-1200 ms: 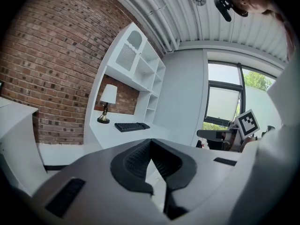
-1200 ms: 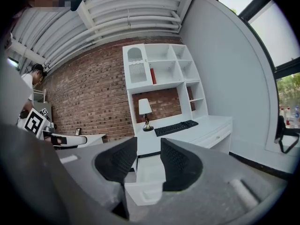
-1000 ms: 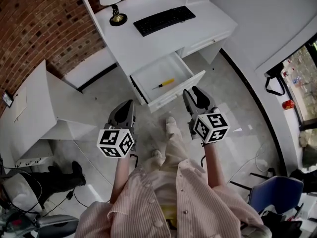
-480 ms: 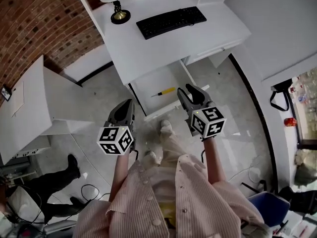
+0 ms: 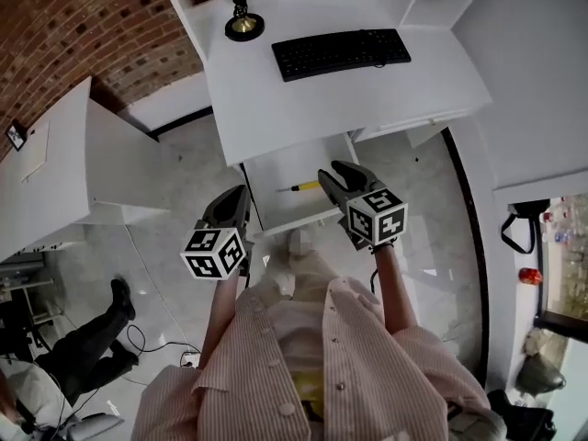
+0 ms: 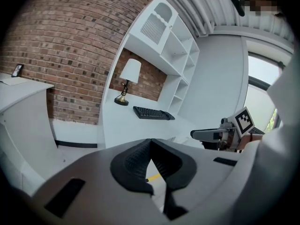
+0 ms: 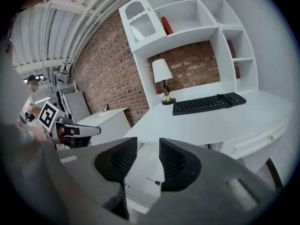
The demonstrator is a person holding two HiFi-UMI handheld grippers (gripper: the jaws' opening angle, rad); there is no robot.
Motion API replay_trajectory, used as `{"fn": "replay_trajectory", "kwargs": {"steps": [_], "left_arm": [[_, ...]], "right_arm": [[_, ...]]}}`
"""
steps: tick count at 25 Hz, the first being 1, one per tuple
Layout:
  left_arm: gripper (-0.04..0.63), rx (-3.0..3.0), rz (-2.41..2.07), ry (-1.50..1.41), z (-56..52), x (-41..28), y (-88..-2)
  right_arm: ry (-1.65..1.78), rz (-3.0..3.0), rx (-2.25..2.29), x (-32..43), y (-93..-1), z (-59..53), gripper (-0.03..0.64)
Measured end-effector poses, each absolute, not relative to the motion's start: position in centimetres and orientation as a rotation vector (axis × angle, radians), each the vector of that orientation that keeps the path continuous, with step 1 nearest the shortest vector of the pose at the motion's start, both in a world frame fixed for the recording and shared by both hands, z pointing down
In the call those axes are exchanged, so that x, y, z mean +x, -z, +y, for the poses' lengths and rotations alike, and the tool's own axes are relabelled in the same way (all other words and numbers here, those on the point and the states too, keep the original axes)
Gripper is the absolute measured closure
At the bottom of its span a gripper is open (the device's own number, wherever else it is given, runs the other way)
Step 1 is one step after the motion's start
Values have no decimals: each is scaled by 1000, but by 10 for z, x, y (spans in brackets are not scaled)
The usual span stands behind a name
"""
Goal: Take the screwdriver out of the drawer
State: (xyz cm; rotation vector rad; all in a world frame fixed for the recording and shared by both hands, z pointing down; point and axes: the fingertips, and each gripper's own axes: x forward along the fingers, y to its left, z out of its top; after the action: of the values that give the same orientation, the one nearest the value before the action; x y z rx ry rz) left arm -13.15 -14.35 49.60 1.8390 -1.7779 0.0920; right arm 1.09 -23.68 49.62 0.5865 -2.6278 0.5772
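Drawer (image 5: 276,171) stands open at frame centre, the yellow-handled screwdriver (image 5: 306,186) lying inside, untouched. Right gripper (image 5: 340,175) hovers just beside it, jaws spread and empty; left gripper (image 5: 233,200) hangs lower left, jaws pressed together on nothing. Reaching in, pinching and lifting are all left.

Bright, even light left the white bench (image 5: 276,108) nearly shadowless and sharp, while all views bowed at the edges, the two wide-angle ones vignetted black.
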Motion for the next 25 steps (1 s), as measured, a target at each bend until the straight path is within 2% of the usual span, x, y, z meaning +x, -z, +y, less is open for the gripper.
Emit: {"fn": "replay_trajectory", "kwargs": {"steps": [14, 25], "left_arm": [[595, 1654, -1782, -134, -160, -145, -551], [595, 1588, -1630, -164, -170, -155, -612]], "right_arm": [[-533, -2475, 153, -24, -564, -256, 477], [-417, -2214, -120, -48, -652, -249, 477]]}}
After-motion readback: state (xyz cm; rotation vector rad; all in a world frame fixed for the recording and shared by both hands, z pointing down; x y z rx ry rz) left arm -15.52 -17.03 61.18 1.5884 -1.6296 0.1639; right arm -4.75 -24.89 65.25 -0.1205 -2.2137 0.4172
